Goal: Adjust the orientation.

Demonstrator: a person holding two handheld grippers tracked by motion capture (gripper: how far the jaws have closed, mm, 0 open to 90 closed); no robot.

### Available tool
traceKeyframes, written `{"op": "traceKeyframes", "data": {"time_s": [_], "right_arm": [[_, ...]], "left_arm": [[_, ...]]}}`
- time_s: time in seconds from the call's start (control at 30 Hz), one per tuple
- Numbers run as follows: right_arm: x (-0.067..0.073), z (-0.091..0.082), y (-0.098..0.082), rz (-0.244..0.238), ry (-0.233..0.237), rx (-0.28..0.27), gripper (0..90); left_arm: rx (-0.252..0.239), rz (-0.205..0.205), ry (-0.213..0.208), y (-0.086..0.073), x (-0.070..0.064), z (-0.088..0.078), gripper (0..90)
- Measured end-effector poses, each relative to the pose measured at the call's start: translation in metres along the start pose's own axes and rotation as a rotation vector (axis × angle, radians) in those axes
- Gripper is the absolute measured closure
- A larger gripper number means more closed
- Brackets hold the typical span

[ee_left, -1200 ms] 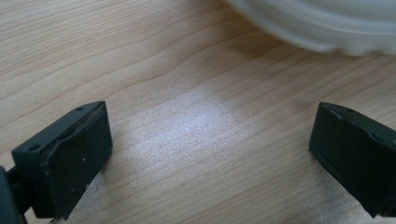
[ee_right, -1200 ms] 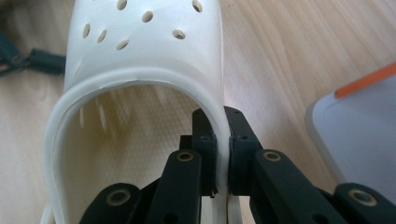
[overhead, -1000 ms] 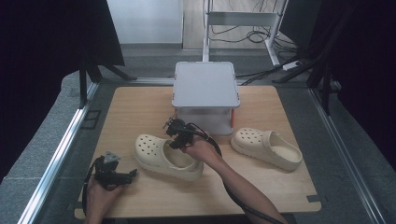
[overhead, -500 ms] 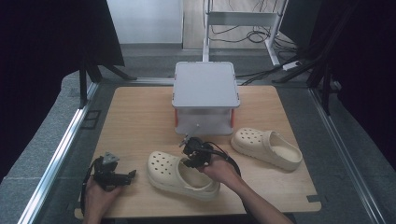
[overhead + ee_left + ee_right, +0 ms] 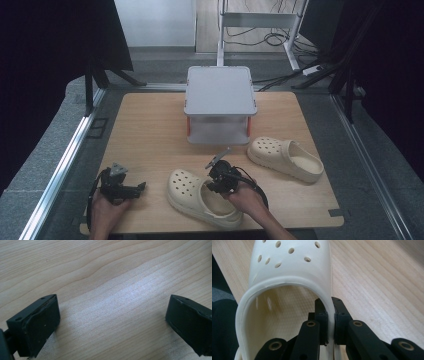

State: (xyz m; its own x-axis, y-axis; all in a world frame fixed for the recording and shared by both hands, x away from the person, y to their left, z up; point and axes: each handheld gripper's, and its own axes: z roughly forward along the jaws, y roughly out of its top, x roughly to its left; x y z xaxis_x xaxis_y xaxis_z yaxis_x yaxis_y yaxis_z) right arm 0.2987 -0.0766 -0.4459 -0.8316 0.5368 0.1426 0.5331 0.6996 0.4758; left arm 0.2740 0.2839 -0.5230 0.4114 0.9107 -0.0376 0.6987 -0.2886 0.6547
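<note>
Left tabletop lies open — grey box blocks centre back

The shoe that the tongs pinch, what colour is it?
Cream, dotted with little round holes. The shoe shows best in the right gripper view.

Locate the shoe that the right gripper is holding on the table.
In the high view, the held shoe lies near the table's front edge, just right of centre, with the right gripper pinching its side wall, between the left gripper and the other shoe.

The left gripper hangs low over the bare wooden bench — its two black fingers spread wide apart, nothing between them.
</note>
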Motion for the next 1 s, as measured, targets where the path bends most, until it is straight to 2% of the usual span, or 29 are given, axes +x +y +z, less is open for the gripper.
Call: {"op": "traceKeyframes", "data": {"time_s": [0.3,0.5,0.63,0.73,0.77,0.8,0.87,0.93,0.97,1.0], "right_arm": [[0.007,0.003,-0.006,-0.018,-0.013,-0.009,83.7],[0.006,0.000,-0.007,-0.054,0.016,-0.017,79.3],[0.003,-0.011,-0.006,-0.059,0.065,-0.043,67.5],[0.001,-0.021,-0.005,-0.090,0.063,-0.050,59.0],[0.001,-0.021,-0.005,-0.090,0.063,-0.050,59.0],[-0.001,-0.029,-0.005,-0.104,0.070,-0.056,52.1],[-0.004,-0.034,-0.005,-0.120,0.058,-0.064,46.6],[-0.006,-0.036,-0.006,-0.122,0.056,-0.063,43.5],[-0.011,-0.041,-0.007,-0.126,0.046,-0.065,38.1],[-0.011,-0.041,-0.007,-0.126,0.046,-0.065,38.1]], "left_arm": [[0.000,0.000,0.000,0.000,0.000,0.000,0.0],[0.000,0.000,0.000,0.000,0.000,0.000,0.0],[0.000,-0.001,0.002,0.000,0.000,0.000,0.0],[-0.001,-0.001,0.002,0.000,0.000,0.000,0.0],[0.000,-0.001,0.002,0.000,0.000,0.000,0.0],[-0.001,-0.001,0.003,0.000,0.000,0.000,0.0],[0.000,-0.001,0.002,0.000,0.000,0.000,0.0],[0.000,-0.001,0.003,0.000,0.000,0.000,0.0],[0.000,-0.001,0.003,0.000,0.000,0.000,0.0],[0.000,-0.001,0.003,0.000,0.000,0.000,0.0]]}}
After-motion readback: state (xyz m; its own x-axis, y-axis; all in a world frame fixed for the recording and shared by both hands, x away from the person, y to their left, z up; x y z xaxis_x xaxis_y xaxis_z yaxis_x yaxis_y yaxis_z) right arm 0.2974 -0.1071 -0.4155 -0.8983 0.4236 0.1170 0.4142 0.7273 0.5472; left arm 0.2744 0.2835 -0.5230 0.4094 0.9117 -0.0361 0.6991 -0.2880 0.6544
